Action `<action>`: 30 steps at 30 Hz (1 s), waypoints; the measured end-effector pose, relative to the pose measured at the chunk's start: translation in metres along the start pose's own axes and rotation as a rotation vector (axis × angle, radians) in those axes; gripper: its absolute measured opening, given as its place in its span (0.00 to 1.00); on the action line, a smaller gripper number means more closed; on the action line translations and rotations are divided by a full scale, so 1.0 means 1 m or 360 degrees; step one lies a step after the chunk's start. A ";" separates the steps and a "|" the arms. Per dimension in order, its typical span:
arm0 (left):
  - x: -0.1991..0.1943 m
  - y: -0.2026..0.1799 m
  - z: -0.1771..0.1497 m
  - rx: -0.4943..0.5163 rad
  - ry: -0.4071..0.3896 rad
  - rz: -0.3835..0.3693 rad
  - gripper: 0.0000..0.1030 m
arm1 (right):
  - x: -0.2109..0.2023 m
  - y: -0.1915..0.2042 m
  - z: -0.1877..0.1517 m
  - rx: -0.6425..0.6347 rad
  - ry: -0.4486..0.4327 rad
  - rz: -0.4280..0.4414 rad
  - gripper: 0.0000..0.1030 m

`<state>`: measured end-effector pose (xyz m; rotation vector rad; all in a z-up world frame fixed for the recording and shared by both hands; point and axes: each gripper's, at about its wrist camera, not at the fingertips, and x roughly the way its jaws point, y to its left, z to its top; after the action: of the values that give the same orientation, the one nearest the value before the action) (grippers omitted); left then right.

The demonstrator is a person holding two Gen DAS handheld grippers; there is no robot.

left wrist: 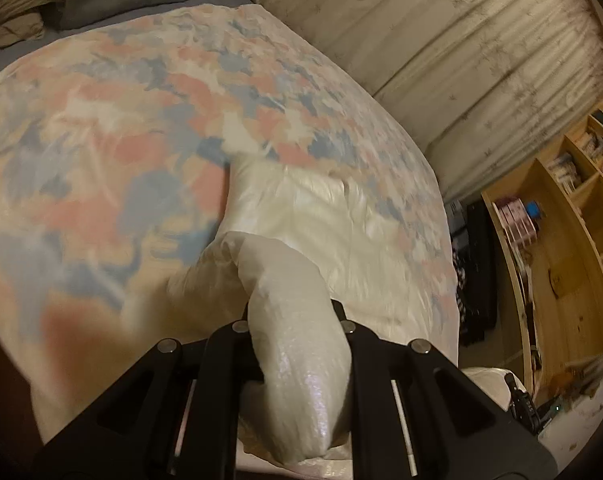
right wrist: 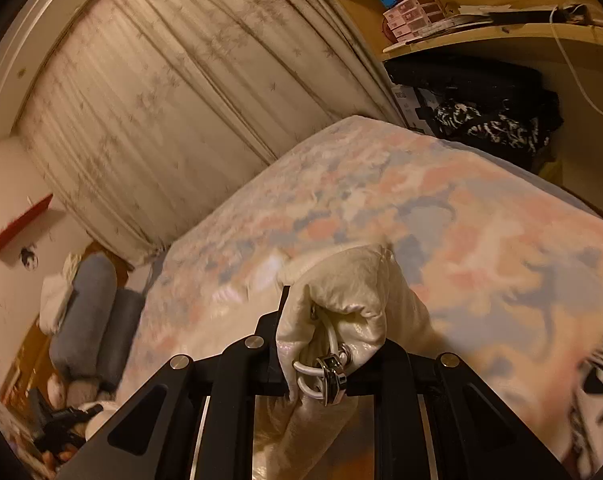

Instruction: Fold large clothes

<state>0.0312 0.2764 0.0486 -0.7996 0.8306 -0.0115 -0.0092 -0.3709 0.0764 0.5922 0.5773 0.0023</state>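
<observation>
A shiny cream padded garment (left wrist: 301,216) hangs bunched above the floral quilt (left wrist: 101,120) that covers the bed, one thick fold pinched in the left gripper (left wrist: 297,320) and another, beside a white drawstring with a metal toggle (right wrist: 329,372), pinched in the right gripper (right wrist: 333,320). Both grips hold only a narrow roll of slick, puffy fabric — so either could slide free, dropping that side back onto the quilt. The dangling toggle might also snag in the right jaws.

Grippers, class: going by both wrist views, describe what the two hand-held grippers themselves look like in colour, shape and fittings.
The left gripper and right gripper look alike: matte black angular linkage arms with triangular cut-outs, round silver pivot pins at the joints, and pale metal rails running beneath. No cables, markings, hands or sleeves show in either view.
</observation>
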 end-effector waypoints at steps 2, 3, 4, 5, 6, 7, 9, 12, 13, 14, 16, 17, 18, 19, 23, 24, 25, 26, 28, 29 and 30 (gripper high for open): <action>0.025 -0.010 0.023 0.0007 -0.0011 0.0017 0.08 | 0.033 0.007 0.021 -0.0002 -0.0004 -0.0010 0.15; 0.041 -0.016 0.036 0.0009 -0.0017 0.0033 0.08 | 0.046 0.010 0.029 -0.0004 -0.0001 -0.0015 0.15; 0.053 -0.020 0.045 0.0017 -0.0019 0.0044 0.08 | 0.067 0.014 0.040 -0.0008 0.0004 -0.0025 0.15; 0.070 -0.026 0.057 0.0029 -0.0024 0.0070 0.08 | 0.087 0.018 0.050 -0.0015 0.0013 -0.0045 0.15; 0.090 -0.030 0.070 0.0034 -0.0026 0.0098 0.08 | 0.104 0.021 0.057 -0.0023 0.0027 -0.0059 0.15; 0.106 -0.033 0.079 0.0032 -0.0025 0.0116 0.09 | 0.129 0.025 0.068 -0.0043 0.0047 -0.0085 0.15; 0.144 -0.038 0.100 0.0026 -0.0013 0.0156 0.09 | 0.175 0.029 0.082 -0.0060 0.0093 -0.0135 0.16; 0.200 -0.039 0.127 0.0009 0.0045 0.0204 0.09 | 0.246 0.032 0.098 -0.0065 0.0188 -0.0189 0.17; 0.217 -0.038 0.134 0.0002 0.0074 0.0214 0.11 | 0.266 0.031 0.100 -0.0067 0.0216 -0.0206 0.17; 0.229 -0.036 0.137 -0.0001 0.0092 0.0224 0.12 | 0.294 0.029 0.104 -0.0063 0.0266 -0.0233 0.19; 0.257 -0.032 0.147 -0.0023 0.0143 0.0243 0.15 | 0.332 0.019 0.103 -0.0055 0.0333 -0.0248 0.26; 0.270 -0.031 0.154 -0.0051 0.0163 0.0228 0.17 | 0.353 0.015 0.106 -0.0029 0.0374 -0.0244 0.35; 0.276 -0.027 0.156 -0.0065 0.0172 0.0208 0.19 | 0.367 0.009 0.106 0.0002 0.0391 -0.0226 0.42; 0.281 -0.026 0.161 -0.0080 0.0183 0.0170 0.23 | 0.380 -0.001 0.107 0.0042 0.0403 -0.0199 0.45; 0.288 -0.021 0.175 -0.0157 0.0167 0.0028 0.53 | 0.410 -0.028 0.110 0.0173 0.0396 -0.0051 0.74; 0.288 -0.021 0.178 -0.0178 0.0147 -0.0001 0.58 | 0.413 -0.030 0.112 0.0176 0.0377 -0.0037 0.78; 0.285 -0.019 0.180 -0.0190 0.0123 -0.0016 0.64 | 0.417 -0.030 0.116 0.0174 0.0359 -0.0011 0.81; 0.284 -0.020 0.183 -0.0188 0.0080 -0.0015 0.68 | 0.412 -0.034 0.113 0.0167 0.0351 0.0012 0.86; 0.284 -0.024 0.187 -0.0160 0.0042 0.0001 0.69 | 0.413 -0.036 0.114 0.0157 0.0333 0.0025 0.89; 0.285 -0.025 0.188 -0.0131 0.0038 0.0016 0.69 | 0.414 -0.037 0.115 0.0148 0.0334 0.0020 0.90; 0.287 -0.027 0.189 -0.0095 0.0043 0.0033 0.69 | 0.404 -0.038 0.114 0.0136 0.0338 0.0019 0.90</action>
<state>0.3630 0.2885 -0.0454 -0.8486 0.8680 0.0211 0.3836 -0.3970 -0.0737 0.6836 0.7827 0.0527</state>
